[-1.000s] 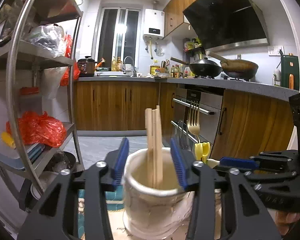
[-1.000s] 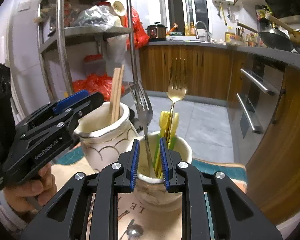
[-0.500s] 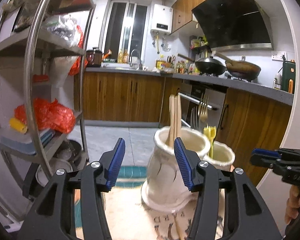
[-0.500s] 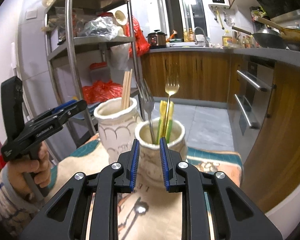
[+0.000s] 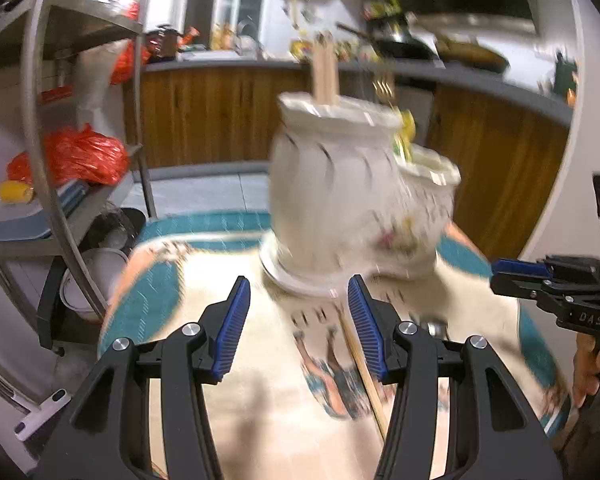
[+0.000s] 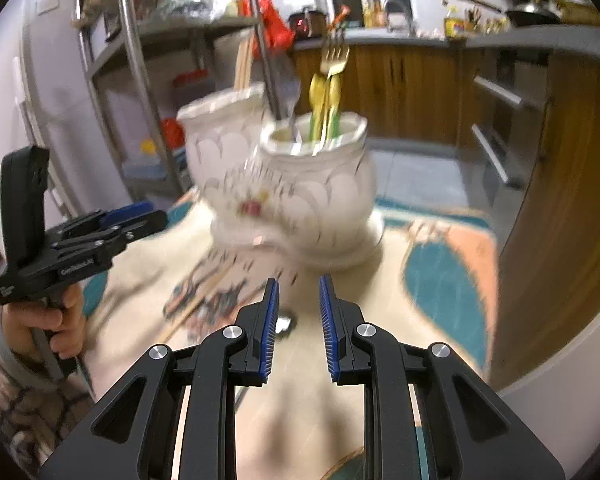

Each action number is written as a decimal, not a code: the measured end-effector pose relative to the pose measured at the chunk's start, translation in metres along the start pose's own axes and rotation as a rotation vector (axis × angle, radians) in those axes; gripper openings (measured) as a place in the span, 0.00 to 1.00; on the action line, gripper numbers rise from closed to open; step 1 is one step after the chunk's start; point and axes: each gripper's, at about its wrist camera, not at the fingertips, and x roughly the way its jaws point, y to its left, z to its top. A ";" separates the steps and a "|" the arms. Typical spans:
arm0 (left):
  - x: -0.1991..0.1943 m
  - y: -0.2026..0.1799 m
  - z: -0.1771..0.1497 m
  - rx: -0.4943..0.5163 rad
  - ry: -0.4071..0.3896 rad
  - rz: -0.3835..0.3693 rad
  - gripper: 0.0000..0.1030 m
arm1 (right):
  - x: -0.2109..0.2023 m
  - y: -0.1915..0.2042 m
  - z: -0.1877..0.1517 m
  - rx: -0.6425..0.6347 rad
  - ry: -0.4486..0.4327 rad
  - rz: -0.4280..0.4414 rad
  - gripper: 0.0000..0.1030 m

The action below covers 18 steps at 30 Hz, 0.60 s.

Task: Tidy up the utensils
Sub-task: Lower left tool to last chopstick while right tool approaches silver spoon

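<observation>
Kitchen table with printed cloth [image 5: 236,420]: loose chopstick [image 5: 364,376] lies flat just ahead of left gripper [image 5: 299,320], jaws apart and empty; right gripper [image 6: 298,320] narrow, empty; chopstick looks light, stiff, smooth, best pinched mid-shaft, with ceramic jars [image 6: 320,192] beyond.

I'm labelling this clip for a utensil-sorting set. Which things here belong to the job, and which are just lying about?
Job:
- taller pot with chopsticks
- shorter pot with forks
- loose chopstick on the mat

Just about:
- metal rack
- red bag
- wok
</observation>
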 end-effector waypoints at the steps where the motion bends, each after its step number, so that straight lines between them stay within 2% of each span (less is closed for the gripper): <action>1: 0.003 -0.005 -0.004 0.024 0.026 -0.012 0.49 | 0.003 0.002 -0.003 -0.003 0.014 0.006 0.22; 6: 0.009 -0.023 -0.015 0.094 0.095 -0.052 0.49 | 0.022 0.021 -0.016 -0.041 0.098 0.029 0.22; 11: 0.015 -0.039 -0.029 0.163 0.174 -0.059 0.49 | 0.037 0.029 -0.021 -0.058 0.158 0.024 0.31; 14: 0.019 -0.043 -0.037 0.188 0.216 -0.072 0.49 | 0.039 0.034 -0.023 -0.078 0.168 0.005 0.31; 16: 0.020 -0.043 -0.040 0.194 0.227 -0.069 0.45 | 0.039 0.035 -0.024 -0.094 0.166 -0.003 0.31; 18: 0.022 -0.043 -0.040 0.194 0.235 -0.072 0.38 | 0.038 0.038 -0.025 -0.119 0.163 -0.013 0.23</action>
